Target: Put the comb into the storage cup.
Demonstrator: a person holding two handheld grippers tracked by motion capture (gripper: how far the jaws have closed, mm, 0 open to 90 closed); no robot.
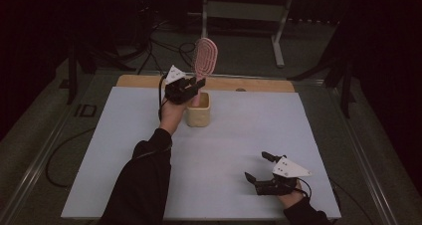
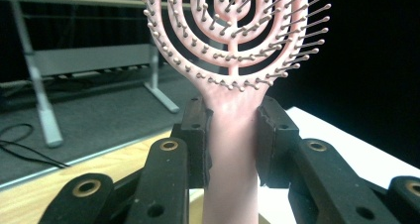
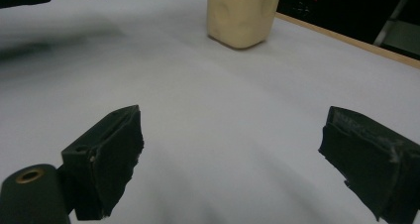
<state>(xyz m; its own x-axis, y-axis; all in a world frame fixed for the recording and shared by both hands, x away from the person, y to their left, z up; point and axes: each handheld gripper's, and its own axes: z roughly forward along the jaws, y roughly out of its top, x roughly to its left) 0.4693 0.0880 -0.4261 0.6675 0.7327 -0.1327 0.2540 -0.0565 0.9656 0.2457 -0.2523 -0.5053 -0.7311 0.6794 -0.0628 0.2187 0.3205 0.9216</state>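
Note:
A pink hairbrush (image 1: pixel 204 57) stands upright with its handle going down into a cream cup (image 1: pixel 198 111) at the back middle of the white sheet. My left gripper (image 1: pixel 198 84) is shut on the brush's handle just above the cup's rim. In the left gripper view both jaws press the pink handle (image 2: pixel 232 149) from each side, bristled head (image 2: pixel 233 30) above. My right gripper (image 1: pixel 258 166) rests low near the front right edge, open, nothing between its jaws. The right gripper view looks across the sheet to the cup (image 3: pixel 241 13).
A white sheet (image 1: pixel 224 150) covers the wooden table (image 1: pixel 259 84). Behind the table stands a metal frame (image 1: pixel 244 11) on the floor, with cables (image 1: pixel 159 48) trailing at the back left. A dark sleeve (image 1: pixel 142 182) crosses the sheet's left half.

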